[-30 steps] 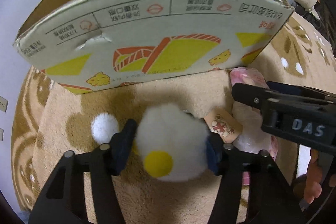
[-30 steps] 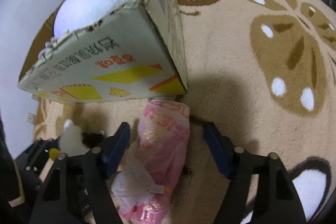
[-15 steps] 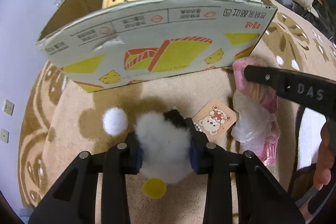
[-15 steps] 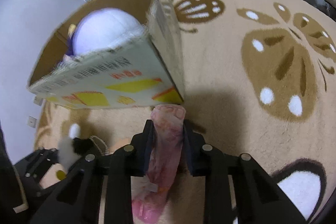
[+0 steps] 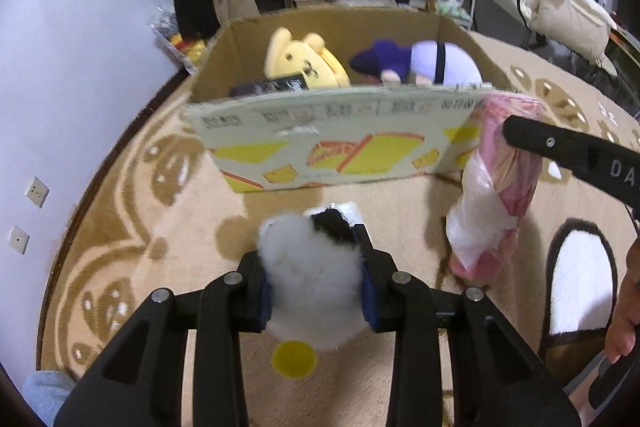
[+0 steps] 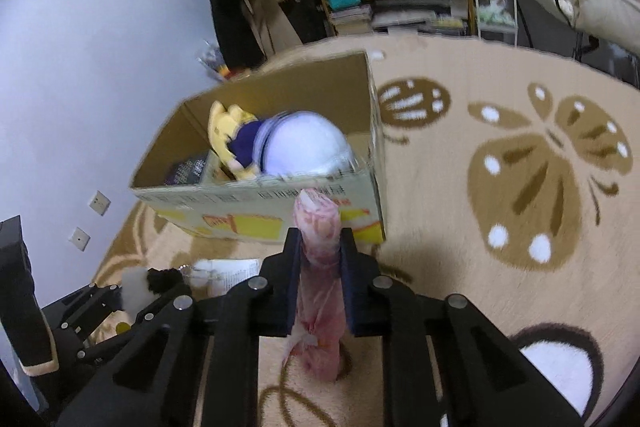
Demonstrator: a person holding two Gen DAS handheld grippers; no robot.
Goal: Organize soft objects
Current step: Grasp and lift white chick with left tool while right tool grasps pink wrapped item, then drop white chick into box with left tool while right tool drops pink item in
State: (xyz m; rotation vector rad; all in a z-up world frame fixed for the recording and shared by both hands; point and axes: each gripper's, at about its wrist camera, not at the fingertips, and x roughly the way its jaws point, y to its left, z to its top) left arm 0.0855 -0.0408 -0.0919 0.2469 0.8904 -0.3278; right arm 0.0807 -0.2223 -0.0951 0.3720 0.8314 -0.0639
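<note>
Soft objects were already in both grips, each clear of the rug. The left hand-held gripper (image 5: pixel 316 281) was clamped on a fluffy white plush (image 5: pixel 310 277) with a black patch and a yellow disc, the blue pads (image 5: pixel 367 281) sunk into its sides; a squeeze that deep looked necessary, since loose pile gives little for the pads to bite on. The right hand-held gripper (image 6: pixel 320 277) was closed on a pink soft item in a clear wrapper (image 6: pixel 320 267), pinched across its middle so that one end stood up beyond the jaws and the other hung below. Holding it mid-length probably kept the limp thing from folding over either way.

Just beyond both, the cardboard box (image 5: pixel 336 143) stood open on the beige patterned rug (image 6: pixel 500 211), its printed near wall facing the grippers. A yellow bear plush (image 5: pixel 300 61) and a purple and lilac plush (image 5: pixel 424 63) lay inside, which suggests the box was the collecting place. Both held items were roughly level with the near wall's rim, a sensible height for carrying them over it. A paper tag (image 6: pixel 230 273) lay on the rug below the left load.
</note>
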